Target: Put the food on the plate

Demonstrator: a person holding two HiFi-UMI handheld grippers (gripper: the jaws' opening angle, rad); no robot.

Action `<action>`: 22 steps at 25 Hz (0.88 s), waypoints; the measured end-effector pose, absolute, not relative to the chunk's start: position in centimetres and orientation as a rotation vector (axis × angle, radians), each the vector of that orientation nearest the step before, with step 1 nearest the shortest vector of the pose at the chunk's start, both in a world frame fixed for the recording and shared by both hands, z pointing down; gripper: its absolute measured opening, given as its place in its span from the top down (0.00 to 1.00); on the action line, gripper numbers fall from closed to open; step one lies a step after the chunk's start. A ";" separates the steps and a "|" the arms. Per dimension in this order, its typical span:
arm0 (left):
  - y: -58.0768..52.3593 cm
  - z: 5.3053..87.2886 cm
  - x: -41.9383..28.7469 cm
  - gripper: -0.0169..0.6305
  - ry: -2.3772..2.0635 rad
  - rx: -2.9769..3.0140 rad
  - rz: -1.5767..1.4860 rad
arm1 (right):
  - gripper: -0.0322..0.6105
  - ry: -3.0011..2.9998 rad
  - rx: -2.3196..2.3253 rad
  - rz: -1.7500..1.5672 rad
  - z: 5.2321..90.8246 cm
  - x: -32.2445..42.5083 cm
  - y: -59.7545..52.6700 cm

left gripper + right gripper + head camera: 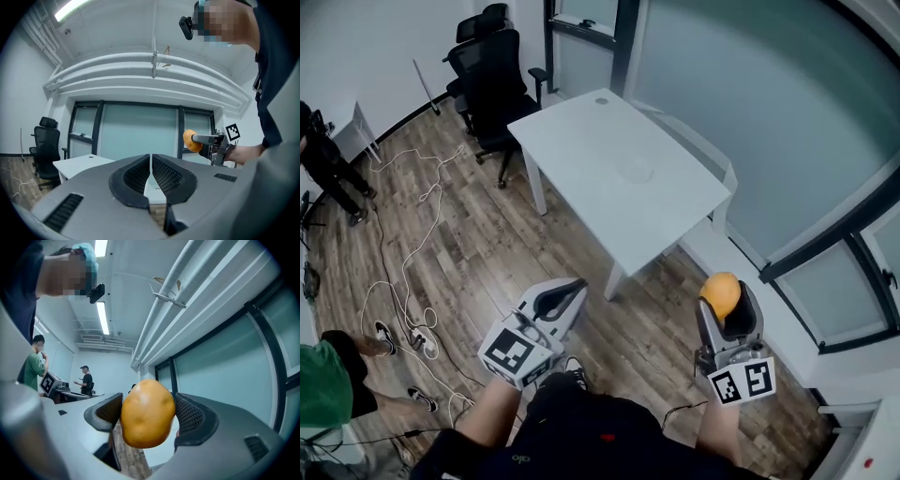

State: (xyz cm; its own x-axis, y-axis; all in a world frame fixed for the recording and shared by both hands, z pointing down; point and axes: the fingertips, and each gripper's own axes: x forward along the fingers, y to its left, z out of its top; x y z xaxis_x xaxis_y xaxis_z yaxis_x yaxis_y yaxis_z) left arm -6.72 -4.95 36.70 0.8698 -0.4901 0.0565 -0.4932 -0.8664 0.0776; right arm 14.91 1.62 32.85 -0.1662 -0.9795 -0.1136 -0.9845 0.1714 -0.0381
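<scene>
An orange-yellow, potato-shaped piece of food (pixel 146 413) sits between the jaws of my right gripper (pixel 145 416), which is shut on it. In the head view the same food (pixel 721 294) shows at the tip of the right gripper (pixel 724 302), held over the wooden floor, short of the white table (pixel 581 141). A faint round plate-like outline (pixel 636 171) lies on that table. My left gripper (pixel 562 300) hovers lower left of the table; its jaws (pixel 151 171) are shut on nothing. The left gripper view also catches the food (pixel 189 140).
Black office chairs (pixel 492 75) stand behind the table's far left corner. Cables (pixel 403 253) trail over the floor at left. A person in green (pixel 323 394) sits at lower left, another person (pixel 323 159) stands at far left. A glass wall with a low ledge (pixel 741 272) runs along the right.
</scene>
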 end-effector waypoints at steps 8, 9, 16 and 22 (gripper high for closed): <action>-12.1 36.5 -9.3 0.92 -0.753 2.936 0.056 | 0.38 2.333 -1.943 0.050 32.6 11.8 -6.4; -12.8 36.5 -9.2 0.92 -0.755 2.936 0.059 | 0.38 2.339 -1.939 0.044 32.8 11.8 -7.2; -18.7 37.9 -6.1 0.92 -0.776 2.930 0.097 | 0.38 2.357 -1.907 -0.007 34.5 14.9 -13.2; -24.7 38.1 -0.3 0.92 -0.848 2.935 0.111 | 0.38 2.380 -1.833 -0.058 35.9 21.2 -20.7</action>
State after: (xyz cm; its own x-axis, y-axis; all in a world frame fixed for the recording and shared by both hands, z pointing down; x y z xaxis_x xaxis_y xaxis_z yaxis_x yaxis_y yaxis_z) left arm -0.35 -24.74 38.08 0.8438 -0.5286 0.0931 -0.5347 -0.8428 0.0612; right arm 21.22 -20.73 35.89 -0.2500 -0.9646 -0.0846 -0.9593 0.2585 -0.1133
